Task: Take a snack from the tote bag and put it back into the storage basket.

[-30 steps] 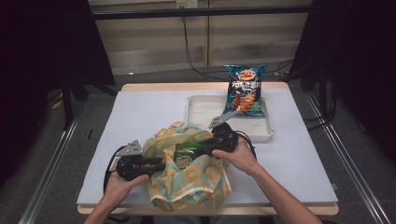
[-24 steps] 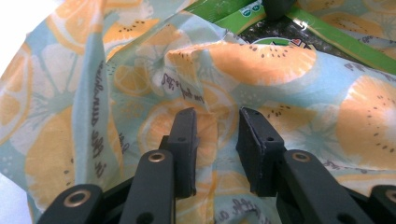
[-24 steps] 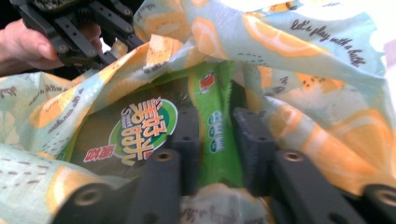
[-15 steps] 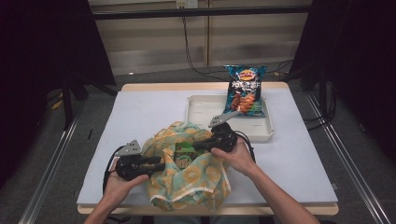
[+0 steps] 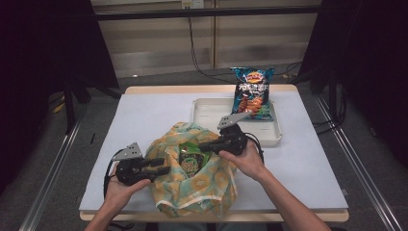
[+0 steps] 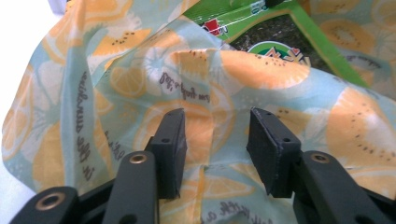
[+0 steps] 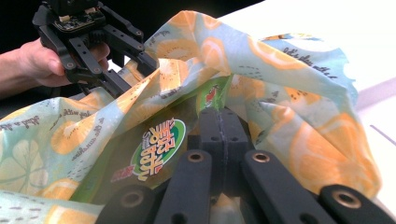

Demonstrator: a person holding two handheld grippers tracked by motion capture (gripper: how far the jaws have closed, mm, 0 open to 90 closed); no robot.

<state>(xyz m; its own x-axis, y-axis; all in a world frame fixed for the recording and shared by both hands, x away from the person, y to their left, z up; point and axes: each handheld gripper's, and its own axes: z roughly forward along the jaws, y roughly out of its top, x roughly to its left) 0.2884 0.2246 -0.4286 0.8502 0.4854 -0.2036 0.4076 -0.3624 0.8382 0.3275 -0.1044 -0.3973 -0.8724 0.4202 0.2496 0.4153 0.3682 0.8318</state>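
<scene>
A cloth bag [image 5: 192, 192] printed with orange fruit slices lies slumped near the table's front edge. A green snack packet [image 5: 190, 161] shows in its open mouth. My left gripper [image 5: 162, 167] is at the bag's left rim. Its jaws have just been opening and stand apart, with the cloth [image 6: 93, 93] between and behind the pads [image 6: 170, 140], unpressed. My right gripper [image 5: 202, 146] reaches into the mouth from the right. Its jaws [image 7: 222, 112] are shut pad to pad against the green packet [image 7: 154, 149]. Whether a thin edge is pinched is hidden. The left gripper [image 7: 133, 74] also appears beyond the cloth [image 7: 303, 140].
A blue chip bag [image 5: 251, 94] leans at the back of a white tray [image 5: 207, 115] at the table's back right. The white table top [image 5: 144, 115] stretches behind and to both sides of the cloth bag.
Both hands stay at the bag's mouth in nearly the same places. The cloth has barely shifted.
</scene>
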